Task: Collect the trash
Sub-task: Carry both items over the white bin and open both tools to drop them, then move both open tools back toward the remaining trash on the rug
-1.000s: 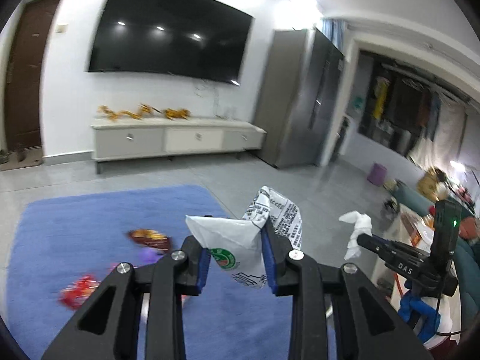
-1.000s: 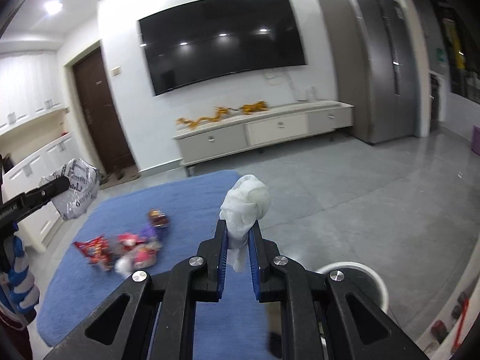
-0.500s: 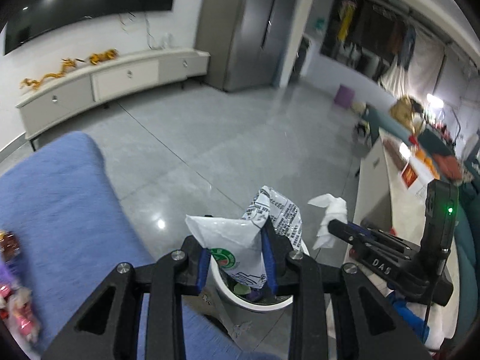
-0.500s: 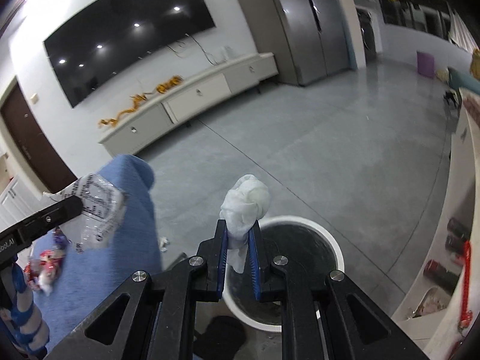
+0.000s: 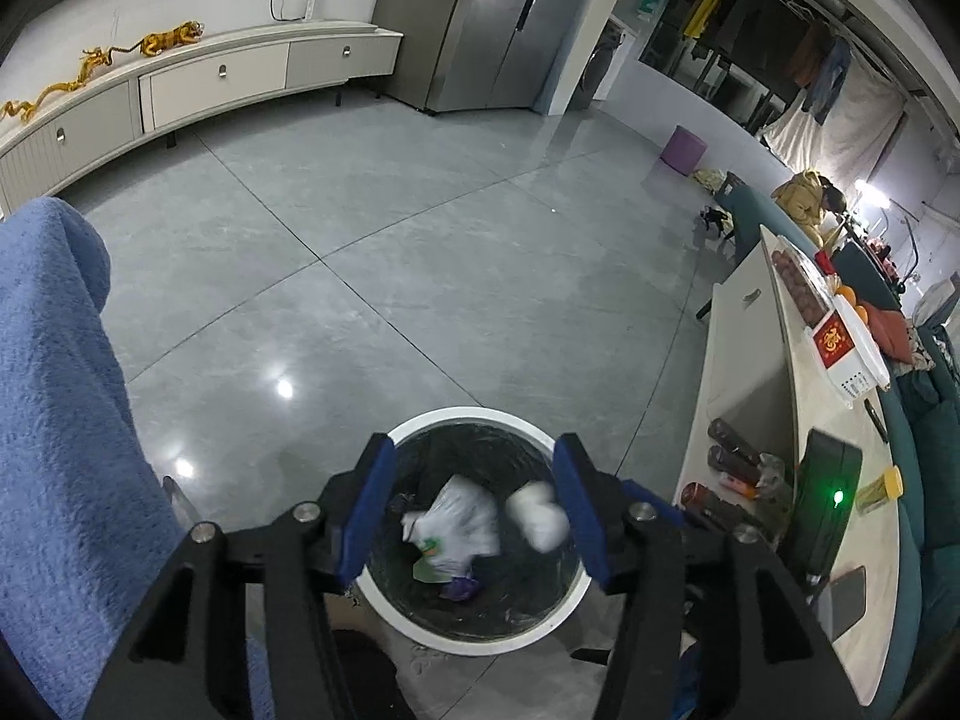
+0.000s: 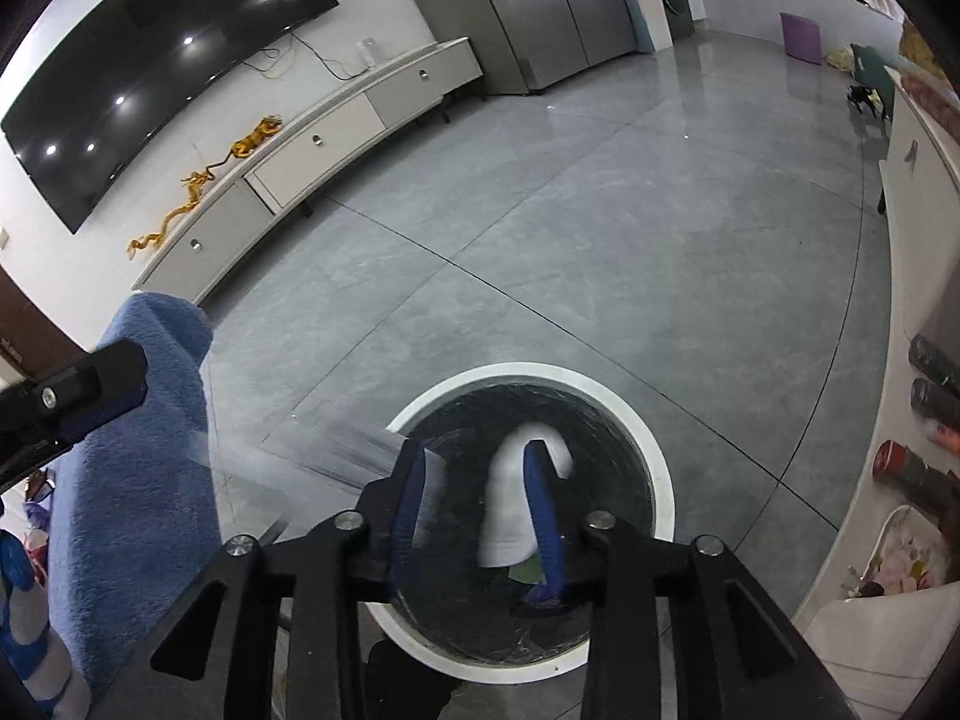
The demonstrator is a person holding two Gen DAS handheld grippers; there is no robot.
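A round bin with a white rim (image 5: 468, 417) and a black liner stands on the grey floor right under both grippers. My left gripper (image 5: 474, 457) hangs above it, its jaws opening with nothing between the blue pads. Below them a white printed wrapper (image 5: 456, 525) and a white tissue wad (image 5: 538, 517) drop into the bin. My right gripper (image 6: 474, 462) is over the bin (image 6: 655, 450) too, its jaws opening. The blurred tissue (image 6: 510, 510) falls between its fingers, close by the right pad. The left gripper's finger (image 6: 78, 390) shows at the left edge.
A blue rug (image 5: 54, 390) lies bunched up just left of the bin. A white low table (image 5: 744, 360) with bottles and boxes runs along the right. Open grey floor stretches ahead to a white TV cabinet (image 5: 210, 78) and a steel fridge (image 5: 480, 18).
Both grippers have swung away from the rug, dipped down over the bin and opened. The wrapper has left the left jaws and the tissue is leaving the right ones.
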